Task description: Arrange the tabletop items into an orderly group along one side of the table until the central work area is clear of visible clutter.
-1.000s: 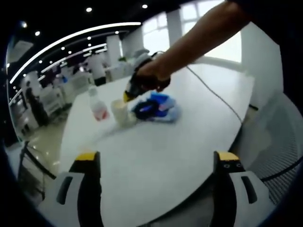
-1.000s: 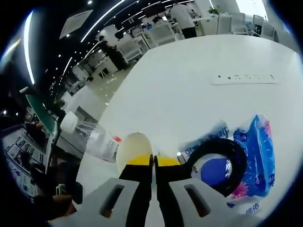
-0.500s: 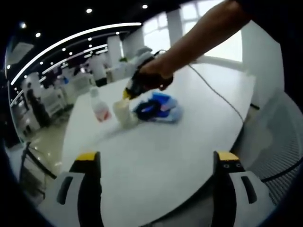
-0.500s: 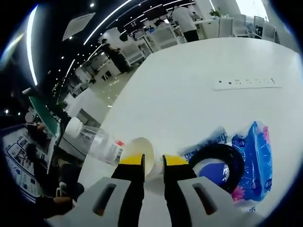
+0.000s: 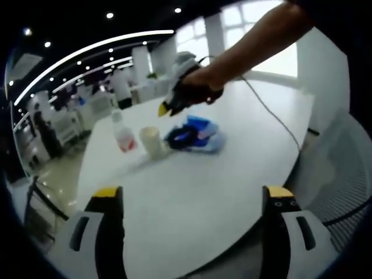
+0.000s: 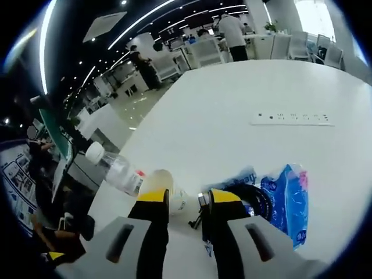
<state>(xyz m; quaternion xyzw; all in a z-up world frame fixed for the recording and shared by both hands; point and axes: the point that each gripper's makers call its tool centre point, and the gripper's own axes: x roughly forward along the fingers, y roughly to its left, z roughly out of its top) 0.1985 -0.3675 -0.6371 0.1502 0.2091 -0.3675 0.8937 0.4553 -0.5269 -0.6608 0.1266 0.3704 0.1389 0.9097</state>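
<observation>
right tool (image 6: 189, 200) hanging lower centre, jaws narrowly parted, holding nothing, cup (image 6: 158, 183) just beyond the tips, bottle (image 6: 115, 170) to its left, blue packet (image 6: 288, 200) right. left tool (image 5: 189, 200) spread wide, empty, well apart across the counter (image 5: 192, 192).

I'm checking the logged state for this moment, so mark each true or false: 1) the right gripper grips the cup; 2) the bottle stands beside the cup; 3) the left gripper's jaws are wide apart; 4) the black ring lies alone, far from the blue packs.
1) False: the right gripper is open and lifted off the paper cup, which stands free on the table.
2) True: the water bottle stands upright right next to the cup.
3) True: the left gripper is open, with nothing between its jaws.
4) False: the black ring lies against the blue tissue packs.
</observation>
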